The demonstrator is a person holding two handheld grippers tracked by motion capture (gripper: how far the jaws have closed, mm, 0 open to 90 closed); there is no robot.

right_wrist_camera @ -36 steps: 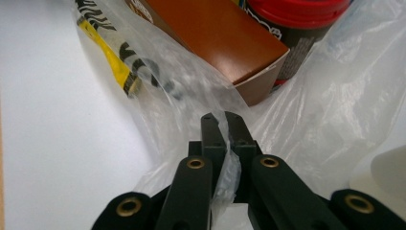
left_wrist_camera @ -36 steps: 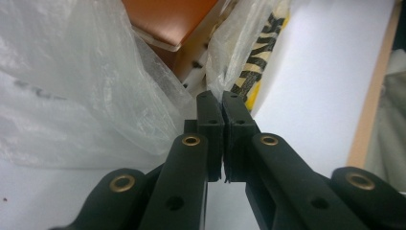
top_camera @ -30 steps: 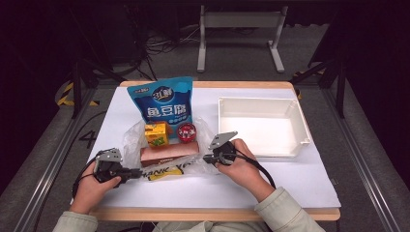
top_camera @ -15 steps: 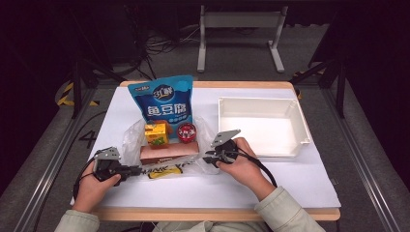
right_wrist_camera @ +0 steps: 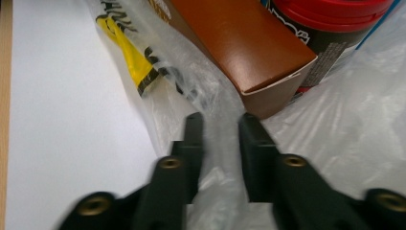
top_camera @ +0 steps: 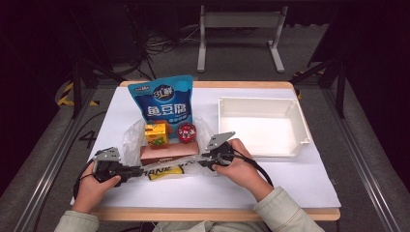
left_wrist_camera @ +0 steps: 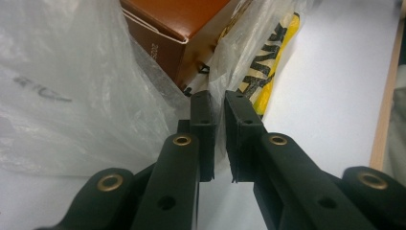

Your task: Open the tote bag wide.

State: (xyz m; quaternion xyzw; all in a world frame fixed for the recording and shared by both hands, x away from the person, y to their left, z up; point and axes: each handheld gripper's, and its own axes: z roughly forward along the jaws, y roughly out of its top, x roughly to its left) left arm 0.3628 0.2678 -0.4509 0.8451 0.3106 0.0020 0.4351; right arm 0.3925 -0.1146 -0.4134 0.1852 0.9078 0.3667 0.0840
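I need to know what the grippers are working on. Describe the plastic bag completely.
The plastic bag is thin, clear and crumpled, with a yellow strip printed in black. It lies flat on the white table cover, holding a brown box, a yellow carton and a red-lidded cup. Film lies between each gripper's jaws at the bag's near edge.

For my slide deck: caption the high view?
Two hand-held grippers at a plastic bag beneath snack items; white tray alongside.

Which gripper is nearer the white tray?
Right. The right gripper sits beside the white tray's near-left corner; the left gripper is farther left, beyond the brown box.
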